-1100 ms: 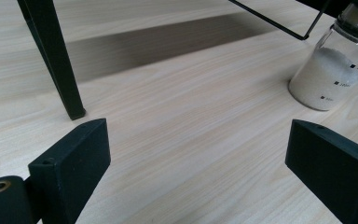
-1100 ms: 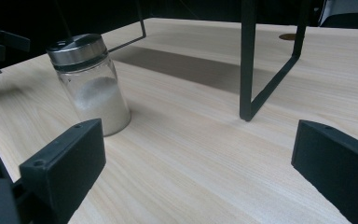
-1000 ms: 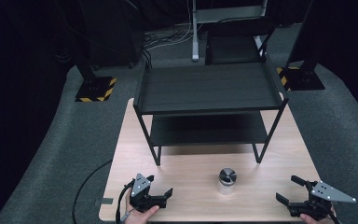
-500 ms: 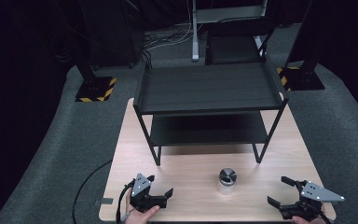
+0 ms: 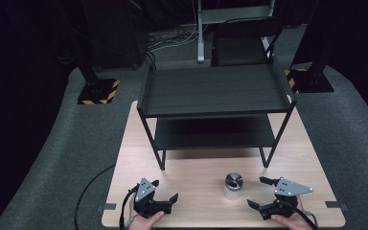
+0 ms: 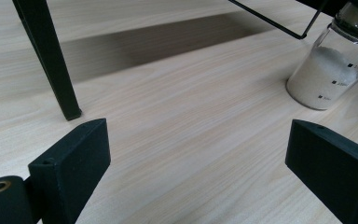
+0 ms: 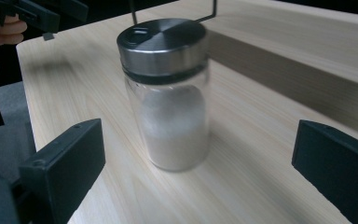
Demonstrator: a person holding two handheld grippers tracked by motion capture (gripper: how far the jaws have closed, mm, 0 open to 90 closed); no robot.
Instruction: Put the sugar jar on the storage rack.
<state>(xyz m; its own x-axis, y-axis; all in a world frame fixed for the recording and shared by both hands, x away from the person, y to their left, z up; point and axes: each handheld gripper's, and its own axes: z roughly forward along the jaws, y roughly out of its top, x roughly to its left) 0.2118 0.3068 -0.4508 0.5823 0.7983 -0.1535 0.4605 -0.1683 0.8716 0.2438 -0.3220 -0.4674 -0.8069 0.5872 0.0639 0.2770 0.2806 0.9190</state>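
High view, table: a pale wooden table stands on grey carpet, with a black two-tier metal shelf rack on its far half.
Jar: a glass jar with a brushed metal lid stands upright on the near half of the table, in front of the rack and between the two grippers, nearer the right one.
Jar contents: white powder fills the lower part of the glass; small printed marks run up the side in the left gripper view.
Left gripper: the left gripper sits near the table's front edge, held by a hand from below; its jaws stand wide apart with bare wood between them, gripping nothing.
Left gripper view: the jar stands well off to the upper right, and a black rack leg meets the table at upper left.
Right gripper: the right gripper is just right of the jar, jaws spread wide and empty, a hand holding it from below.
Right gripper view: the jar stands between the lines of the two jaws but farther out, touching neither; its outline is slightly blurred, so the exact gap is hard to judge.
Background there: the other gripper and fingers show at the far table corner, upper left.
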